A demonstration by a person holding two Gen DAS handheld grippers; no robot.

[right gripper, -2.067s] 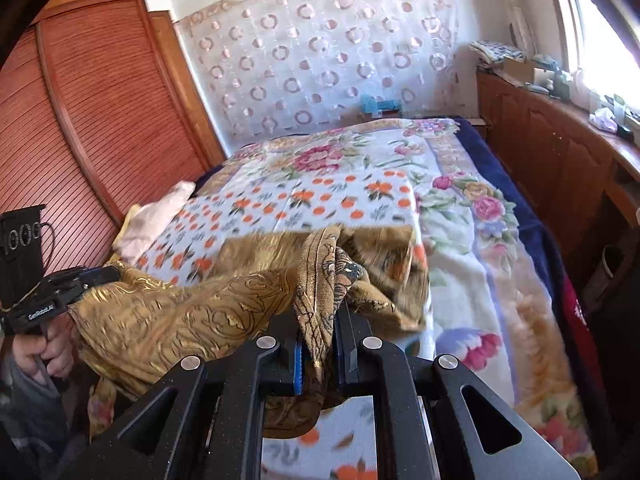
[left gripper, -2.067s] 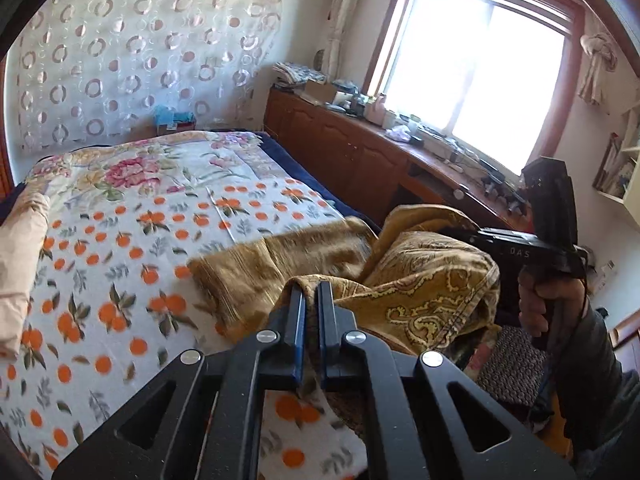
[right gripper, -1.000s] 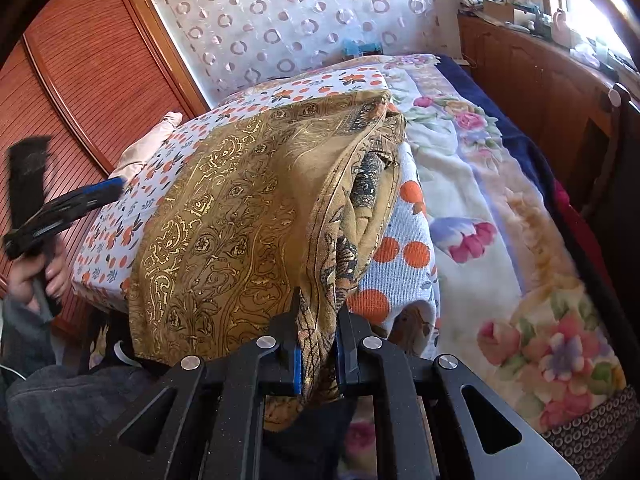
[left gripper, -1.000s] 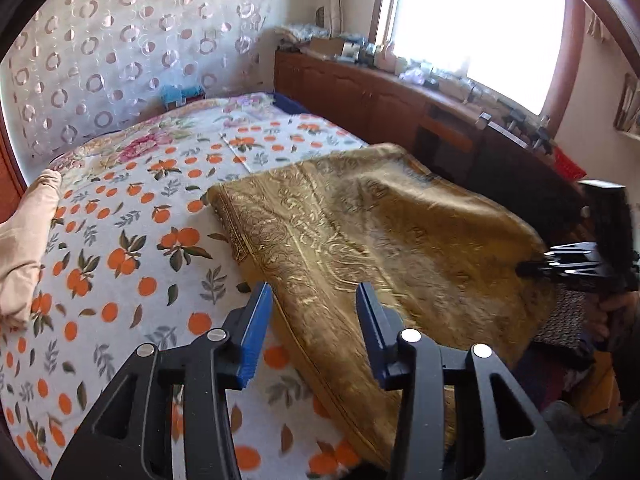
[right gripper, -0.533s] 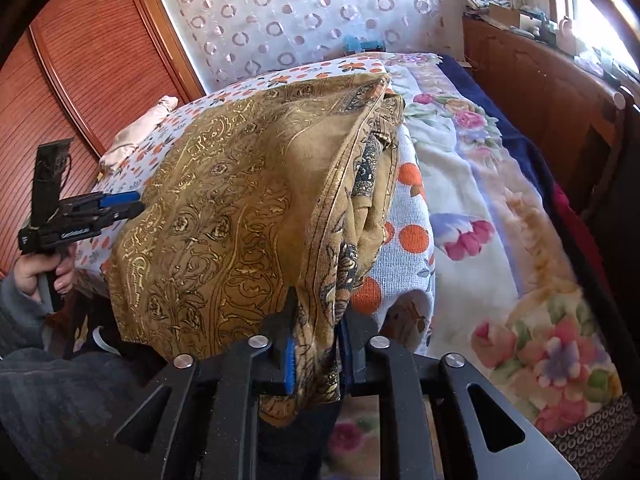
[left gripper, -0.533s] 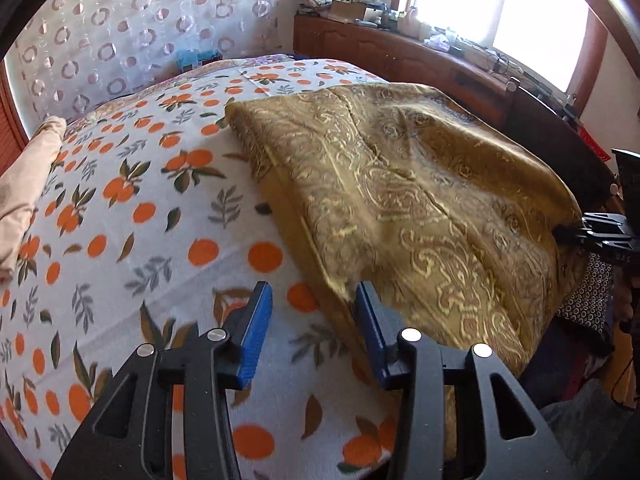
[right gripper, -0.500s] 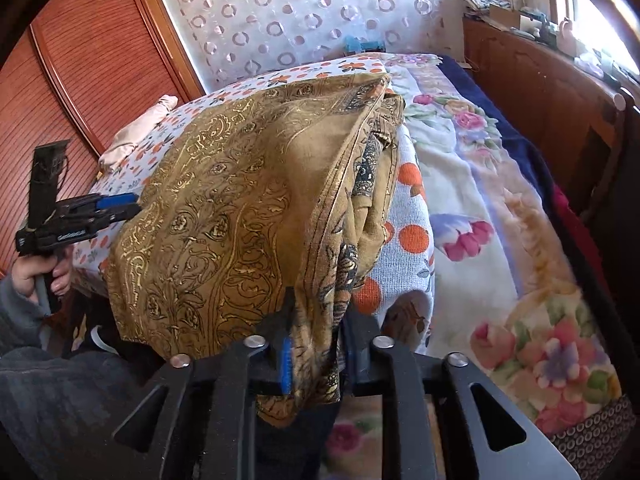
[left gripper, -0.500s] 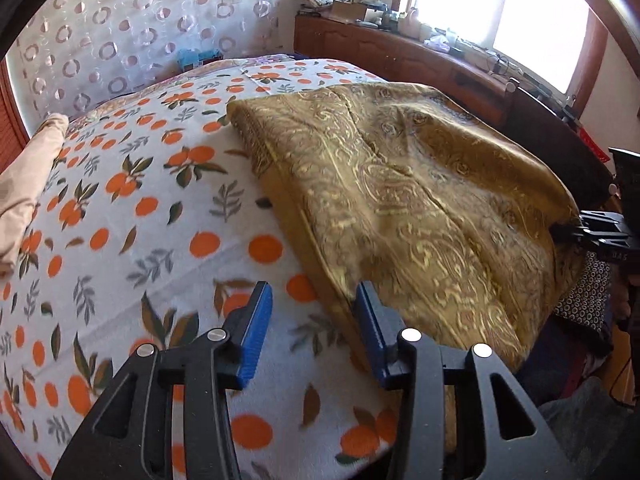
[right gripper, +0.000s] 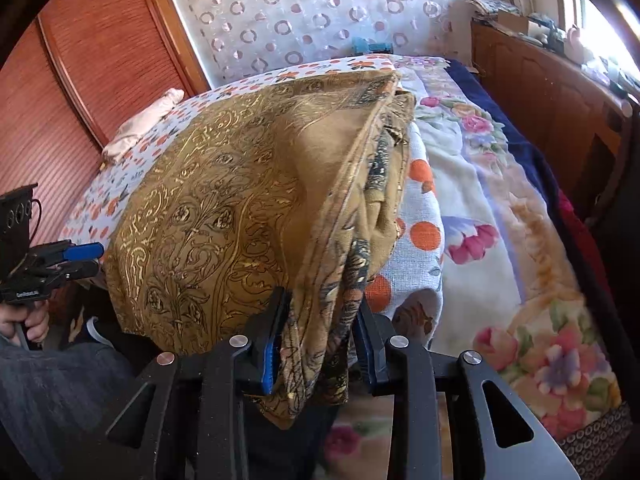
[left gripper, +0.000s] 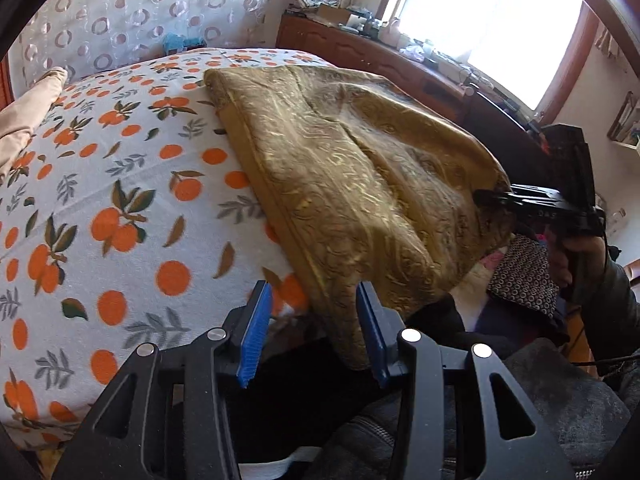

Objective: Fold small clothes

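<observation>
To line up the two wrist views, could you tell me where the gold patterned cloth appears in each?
Left wrist view: the gold patterned cloth runs from upper centre to lower right, its corner by the left gripper.
Right wrist view: it fills the centre, its edge between the right gripper pads.
Shared landmark: the orange-print sheet.

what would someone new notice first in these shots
The golden-brown patterned cloth draped over the near edge of the bed dominates both views. It lies on a white blanket printed with oranges. The right gripper has just been opening, a bunched corner of the cloth between its fingers; the left gripper is open at the cloth's hanging edge.
</observation>
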